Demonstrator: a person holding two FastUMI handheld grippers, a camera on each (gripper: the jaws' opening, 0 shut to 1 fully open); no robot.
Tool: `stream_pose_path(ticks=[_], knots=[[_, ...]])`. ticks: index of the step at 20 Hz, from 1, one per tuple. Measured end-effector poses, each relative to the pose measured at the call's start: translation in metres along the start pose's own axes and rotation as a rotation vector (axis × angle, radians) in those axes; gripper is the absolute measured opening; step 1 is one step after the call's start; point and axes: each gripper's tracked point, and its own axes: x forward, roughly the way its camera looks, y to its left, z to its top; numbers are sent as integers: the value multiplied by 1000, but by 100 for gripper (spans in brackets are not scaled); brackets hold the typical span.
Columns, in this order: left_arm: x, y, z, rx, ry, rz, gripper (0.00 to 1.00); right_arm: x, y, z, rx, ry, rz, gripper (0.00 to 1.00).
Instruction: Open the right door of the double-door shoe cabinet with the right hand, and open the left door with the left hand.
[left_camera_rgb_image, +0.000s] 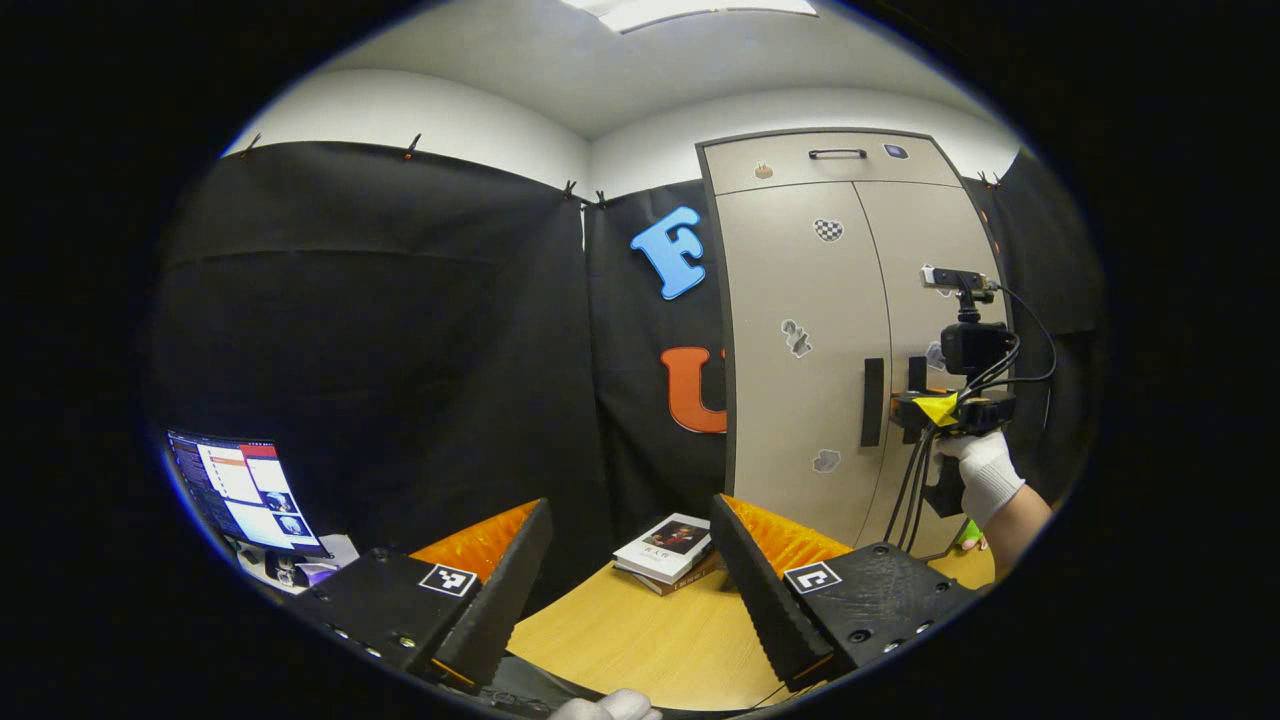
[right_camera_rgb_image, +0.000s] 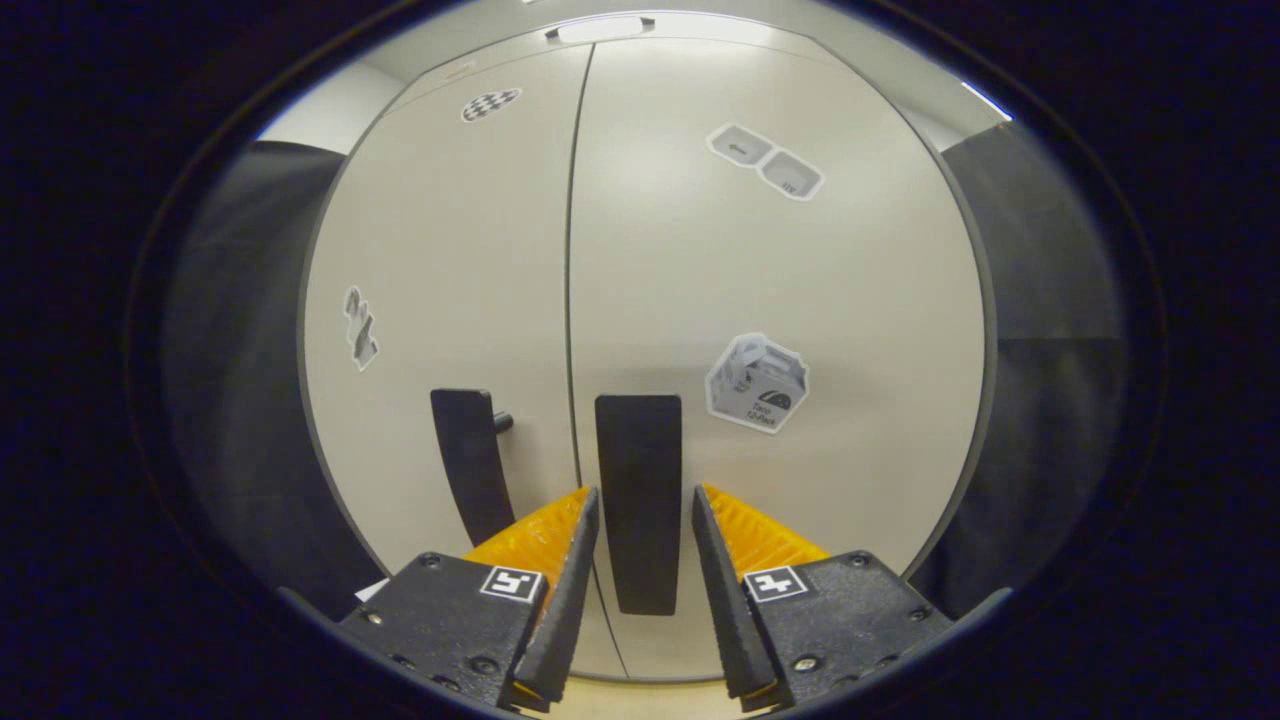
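The beige double-door shoe cabinet stands shut, with its left door (left_camera_rgb_image: 800, 380) and right door (left_camera_rgb_image: 935, 240) flush. Up close in the right gripper view, the right door (right_camera_rgb_image: 780, 280) carries a black vertical handle (right_camera_rgb_image: 640, 500). My right gripper (right_camera_rgb_image: 645, 495) is open, one finger on either side of that handle with a thin gap at each. The left door's handle (right_camera_rgb_image: 470, 460) hangs free beside it. In the left gripper view a gloved hand (left_camera_rgb_image: 985, 475) holds the right gripper (left_camera_rgb_image: 925, 410) at the handles. My left gripper (left_camera_rgb_image: 630, 505) is wide open over the table, far from the left handle (left_camera_rgb_image: 873, 402).
Two stacked books (left_camera_rgb_image: 668, 548) lie on the wooden table (left_camera_rgb_image: 640, 630) in front of the cabinet. A lit screen (left_camera_rgb_image: 240, 490) sits at the far left. Cables hang down from the right gripper. A drawer with a handle (left_camera_rgb_image: 837, 153) tops the cabinet.
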Motion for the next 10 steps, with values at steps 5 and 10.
stream_pose_path(ticks=[5, 10], knots=[[-2, 2, -1, -13, -5, -7, 95, -1, 0, -1, -16, 17, 2, 35], [-7, 4, -1, -24, -10, -26, 96, -13, 0, -4, -13, 27, 32, 28]])
